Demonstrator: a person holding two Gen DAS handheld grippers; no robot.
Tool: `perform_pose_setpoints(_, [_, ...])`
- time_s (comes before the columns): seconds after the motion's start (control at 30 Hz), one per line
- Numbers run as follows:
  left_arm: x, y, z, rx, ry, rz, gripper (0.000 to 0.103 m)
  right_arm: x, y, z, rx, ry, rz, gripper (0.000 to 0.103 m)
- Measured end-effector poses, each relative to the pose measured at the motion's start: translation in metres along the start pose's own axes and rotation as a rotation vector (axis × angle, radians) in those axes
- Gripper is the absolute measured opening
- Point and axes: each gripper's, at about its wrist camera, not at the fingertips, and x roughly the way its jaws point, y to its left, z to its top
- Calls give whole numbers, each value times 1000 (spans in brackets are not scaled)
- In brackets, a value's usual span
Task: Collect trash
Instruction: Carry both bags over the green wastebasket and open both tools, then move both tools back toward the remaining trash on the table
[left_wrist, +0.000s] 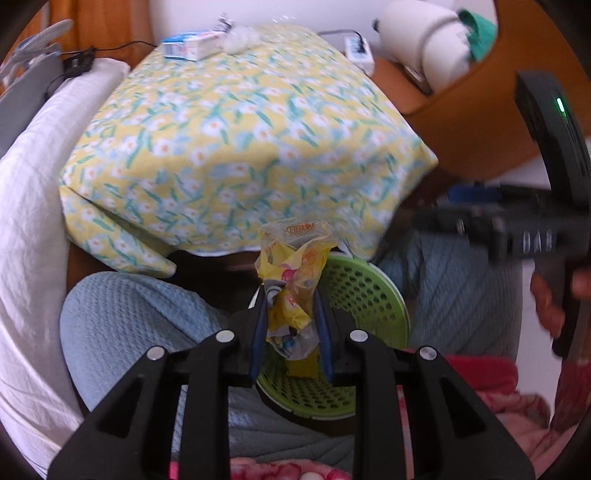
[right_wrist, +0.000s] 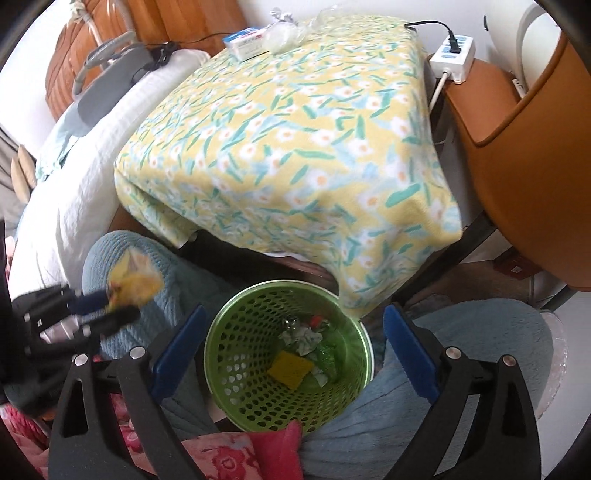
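My left tongs (left_wrist: 290, 314) grip one crumpled yellow wrapper (left_wrist: 291, 280), just above the one green basket (right_wrist: 236, 354). My right tongs (right_wrist: 291, 347) gape wide over it, empty. One yellow sponge (right_wrist: 290, 369) and some scraps lie inside.

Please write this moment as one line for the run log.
left gripper: shut on yellow wrapper | right gripper: open, holding nothing, over green basket | basket: some trash inside | wrapper: not yet in basket
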Motion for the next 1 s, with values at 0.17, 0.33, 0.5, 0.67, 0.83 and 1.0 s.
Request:
perform_pose_setpoints(0.17, [7, -5, -9, 12, 41, -33, 46, -1, -8, 1, 15, 0, -5, 95])
perform_pose_setpoints(0.33, [0, -8, -12, 18, 8, -18, 87, 1, -8, 1, 13, 3, -6, 95])
perform_pose_setpoints(0.5, [-6, -3, -4, -7, -20, -7, 95, 2, -5, 1, 8, 3, -6, 95])
perform_pose_setpoints(0.67, [-9, 8, 4, -58, -33, 8, 95, 2, -4, 1, 4, 7, -7, 95])
perform_pose_setpoints(0.83, [-11, 15, 6, -85, -46, 23, 95, 4, -4, 1, 8, 11, -6, 95])
perform_pose_setpoints(1.0, [-12, 24, 9, -113, -56, 32, 95, 5, -5, 2, 7, 10, -7, 95])
